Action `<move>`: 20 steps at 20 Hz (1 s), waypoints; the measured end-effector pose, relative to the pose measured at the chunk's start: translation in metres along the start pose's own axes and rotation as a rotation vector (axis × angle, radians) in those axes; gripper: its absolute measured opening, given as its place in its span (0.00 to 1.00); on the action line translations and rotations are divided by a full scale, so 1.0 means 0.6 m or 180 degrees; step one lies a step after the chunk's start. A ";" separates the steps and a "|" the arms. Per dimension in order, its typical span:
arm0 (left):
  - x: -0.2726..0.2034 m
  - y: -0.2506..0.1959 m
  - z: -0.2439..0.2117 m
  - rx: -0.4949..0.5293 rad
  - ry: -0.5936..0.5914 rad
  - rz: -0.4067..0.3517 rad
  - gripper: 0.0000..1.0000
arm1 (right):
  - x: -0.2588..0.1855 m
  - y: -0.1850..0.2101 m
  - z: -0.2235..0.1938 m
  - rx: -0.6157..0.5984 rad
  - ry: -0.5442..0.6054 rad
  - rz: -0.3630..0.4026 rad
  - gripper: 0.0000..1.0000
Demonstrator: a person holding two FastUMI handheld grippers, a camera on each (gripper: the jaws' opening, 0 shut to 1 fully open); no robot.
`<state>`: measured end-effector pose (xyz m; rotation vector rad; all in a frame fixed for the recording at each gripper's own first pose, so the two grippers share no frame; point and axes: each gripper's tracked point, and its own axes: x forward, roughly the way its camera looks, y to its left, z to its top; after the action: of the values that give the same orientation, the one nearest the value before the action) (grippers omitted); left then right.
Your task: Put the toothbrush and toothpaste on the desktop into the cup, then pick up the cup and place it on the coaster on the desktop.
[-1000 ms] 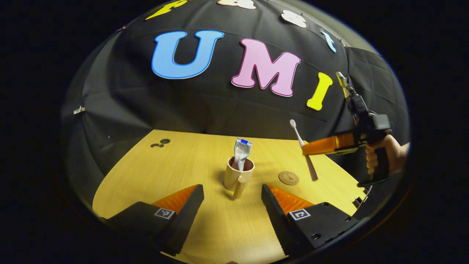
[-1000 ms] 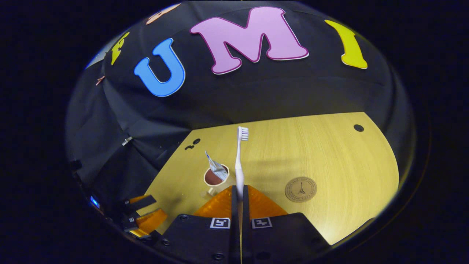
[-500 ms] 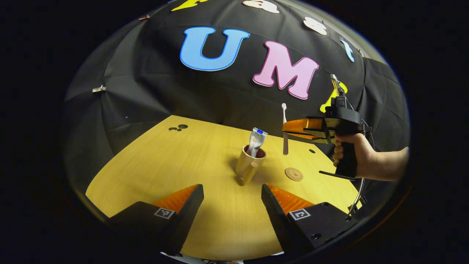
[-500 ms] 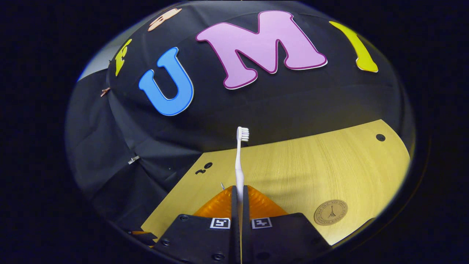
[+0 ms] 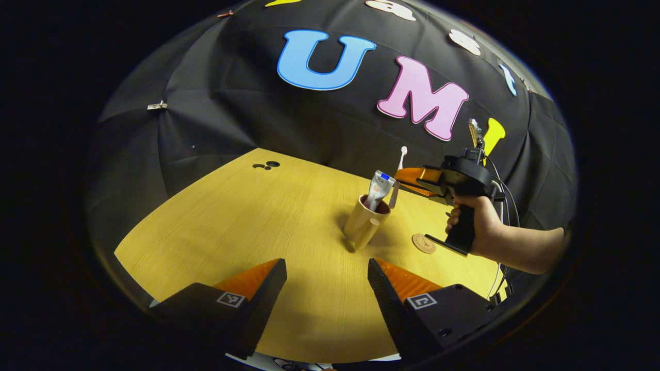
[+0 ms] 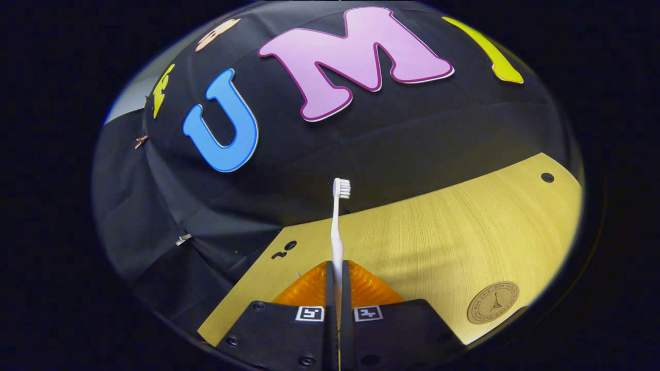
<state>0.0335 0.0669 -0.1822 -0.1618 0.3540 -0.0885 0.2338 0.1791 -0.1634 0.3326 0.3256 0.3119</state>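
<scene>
In the left gripper view, our left gripper (image 5: 327, 288) hangs low at centre, jaws wide and empty. Right of centre the cup (image 5: 366, 222) holds the toothpaste (image 5: 380, 186). Our right gripper (image 5: 412, 178), nearer, clamps the toothbrush (image 5: 400, 164) upright, now over the cup's rim, closer than before. The coaster (image 5: 424, 243) lies rightward on the worktop (image 5: 247, 221).

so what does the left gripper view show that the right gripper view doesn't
Left gripper view: the cup with the toothpaste standing in it, the open left gripper, and the hand holding the right gripper. Right gripper view: the right gripper shut on the toothbrush, seen close up. Both: toothbrush, coaster, wooden desktop.
</scene>
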 end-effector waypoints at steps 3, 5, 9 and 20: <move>0.005 0.006 -0.012 0.0039 0.0046 0.0016 0.98 | 0.014 -0.001 -0.024 -0.0073 -0.0042 0.0034 0.06; 0.011 0.013 -0.025 0.0065 0.0097 0.0029 0.98 | 0.020 -0.004 -0.043 -0.0126 -0.0055 0.0038 0.06; 0.020 0.012 -0.041 0.0080 0.0182 0.0021 0.98 | 0.017 -0.011 -0.071 -0.0301 -0.0097 0.0001 0.06; 0.051 -0.021 -0.020 0.0164 0.0195 -0.0073 0.98 | -0.031 -0.033 -0.038 -0.0371 -0.0247 -0.0057 0.53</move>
<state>0.0572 0.0495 -0.2015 -0.1122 0.4108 -0.1253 0.2137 0.1609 -0.1864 0.2265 0.2331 0.2983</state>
